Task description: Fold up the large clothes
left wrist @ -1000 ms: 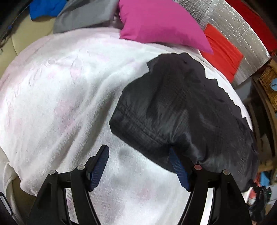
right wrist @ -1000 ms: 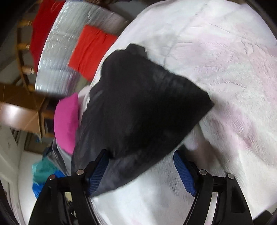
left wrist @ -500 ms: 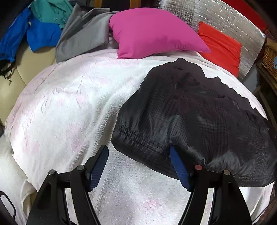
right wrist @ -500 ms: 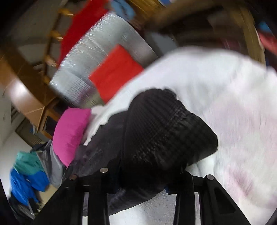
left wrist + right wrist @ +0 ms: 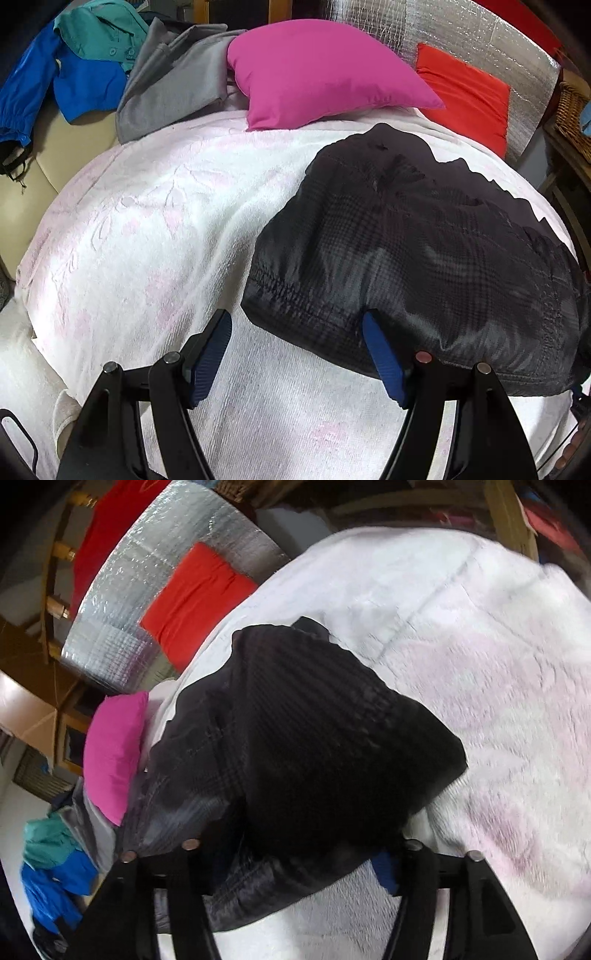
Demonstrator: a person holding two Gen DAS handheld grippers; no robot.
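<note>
A black shiny jacket [image 5: 417, 254] lies folded on the white-and-pink blanket [image 5: 147, 229]. My left gripper [image 5: 295, 354] is open and empty just in front of the jacket's near elastic hem; its right finger touches the hem edge. In the right wrist view the jacket [image 5: 314, 749] bulges over my right gripper [image 5: 295, 853]. The cloth hides its fingertips; only a bit of one blue pad [image 5: 384, 871] shows. The jaws stand wide apart, with cloth draped between and over them.
A magenta pillow [image 5: 321, 74], a grey garment [image 5: 173, 81], blue and teal clothes [image 5: 85, 70] and a red cushion [image 5: 465, 96] on a silver foil mat [image 5: 443, 33] lie at the far side. A wicker basket [image 5: 572, 114] stands at the right.
My right gripper closed on the jacket half a second ago and now stands wide again, with the cloth draped over it. The left view has pulled back slightly.
</note>
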